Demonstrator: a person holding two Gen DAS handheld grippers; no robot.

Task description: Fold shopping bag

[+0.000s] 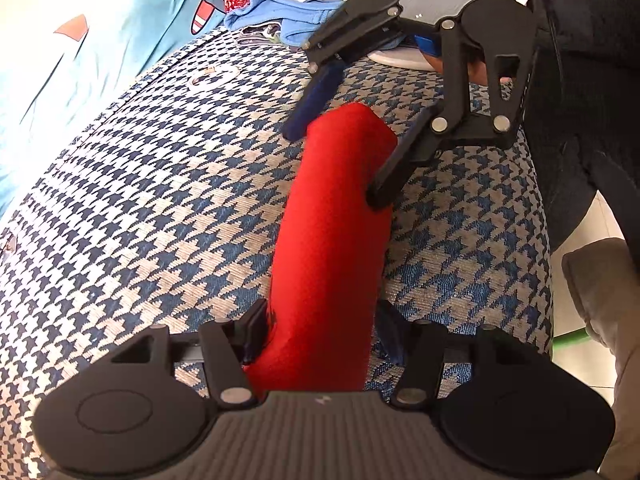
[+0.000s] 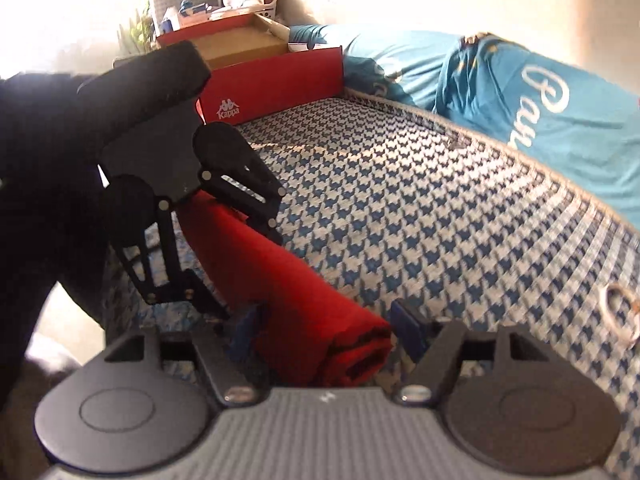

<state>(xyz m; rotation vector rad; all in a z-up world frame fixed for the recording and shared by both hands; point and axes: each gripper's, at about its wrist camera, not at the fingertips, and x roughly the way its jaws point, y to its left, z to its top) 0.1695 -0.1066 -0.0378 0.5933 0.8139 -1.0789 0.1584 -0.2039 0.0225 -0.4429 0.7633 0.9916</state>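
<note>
The red shopping bag (image 1: 332, 240) is rolled into a long tube lying on a blue-and-white houndstooth fabric surface (image 1: 160, 200). My left gripper (image 1: 322, 330) is shut on the near end of the roll, its pads pressing into both sides. My right gripper (image 1: 334, 166) straddles the far end: one finger touches the roll's side, while the other stands off it with a gap. In the right wrist view the roll's layered end (image 2: 352, 356) lies between the right gripper's (image 2: 324, 330) open fingers, and the left gripper (image 2: 246, 272) clamps the roll farther back.
A teal shirt (image 2: 520, 92) lies along the fabric's far edge, next to a red shoebox (image 2: 272, 88). Blue and red patterned clothes (image 1: 288, 12) are piled behind. A metal ring (image 2: 620, 320) sits in the fabric. A person's dark clothing (image 1: 592, 80) fills the right side.
</note>
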